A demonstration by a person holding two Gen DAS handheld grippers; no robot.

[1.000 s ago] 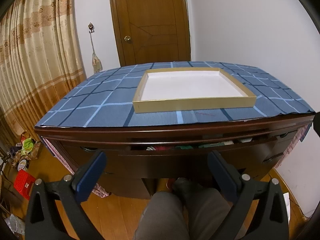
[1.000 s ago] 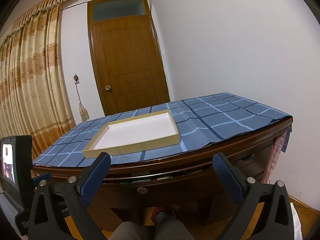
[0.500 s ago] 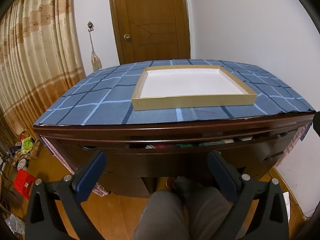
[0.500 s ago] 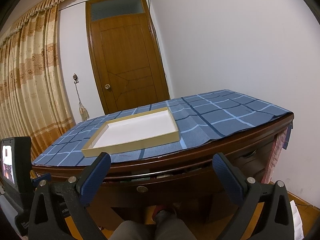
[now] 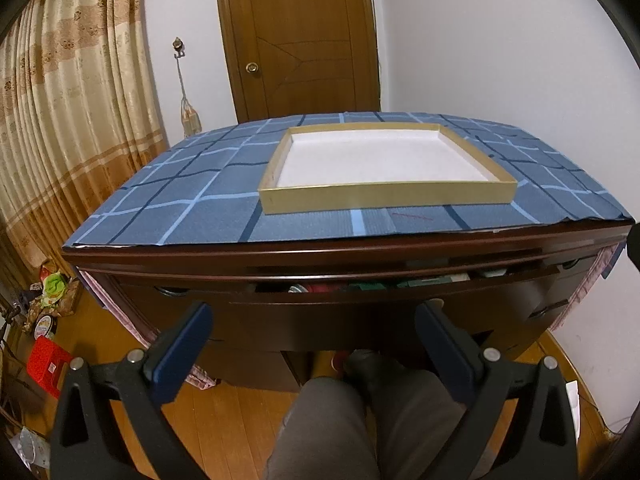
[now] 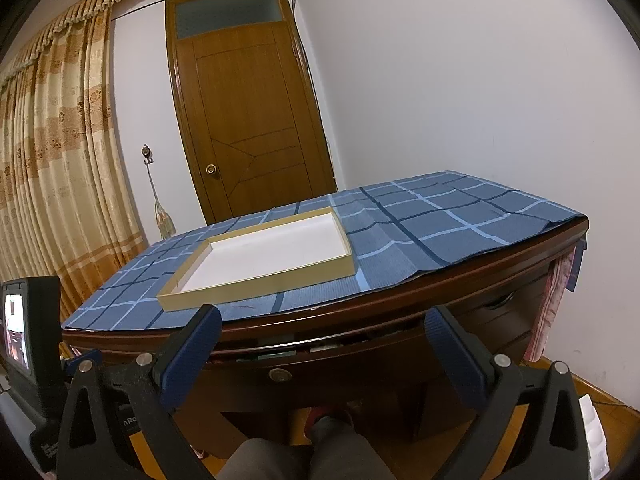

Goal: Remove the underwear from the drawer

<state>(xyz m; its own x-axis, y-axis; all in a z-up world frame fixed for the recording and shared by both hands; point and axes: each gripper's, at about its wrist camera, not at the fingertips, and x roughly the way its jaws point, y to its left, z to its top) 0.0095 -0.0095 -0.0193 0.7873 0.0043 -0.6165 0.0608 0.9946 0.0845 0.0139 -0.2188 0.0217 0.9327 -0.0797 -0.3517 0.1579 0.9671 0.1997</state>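
A dark wooden desk (image 5: 360,248) is filling the middle of both views, standing against a white wall with a brown door (image 6: 248,120) at the far end and tan curtains (image 5: 72,112) hanging at the left. A blue checked cloth (image 5: 192,208) is covering the whole desk top, and a shallow tan tray (image 5: 384,198) with a white floor is sitting on the cloth toward the near edge, slightly right of centre in the left wrist view. Under the top, the wide central drawer (image 5: 384,300) is standing slightly pulled out, and a narrow gap is showing a strip of red, green and white items (image 5: 360,286) packed inside; which of these is the underwear cannot be told through the slit. A round knob (image 6: 280,375) is sitting on the drawer front in the right wrist view. The left gripper (image 5: 314,330) is hovering in front of the drawer, its blue-padded fingers (image 5: 182,350) spread wide and gripping nothing. The right gripper (image 6: 322,340) is hanging near the desk edge just above the knob, its fingers (image 6: 192,354) likewise spread wide around nothing. The person's grey-trousered knee (image 5: 360,420) is showing below, above a wooden floor (image 5: 224,420).
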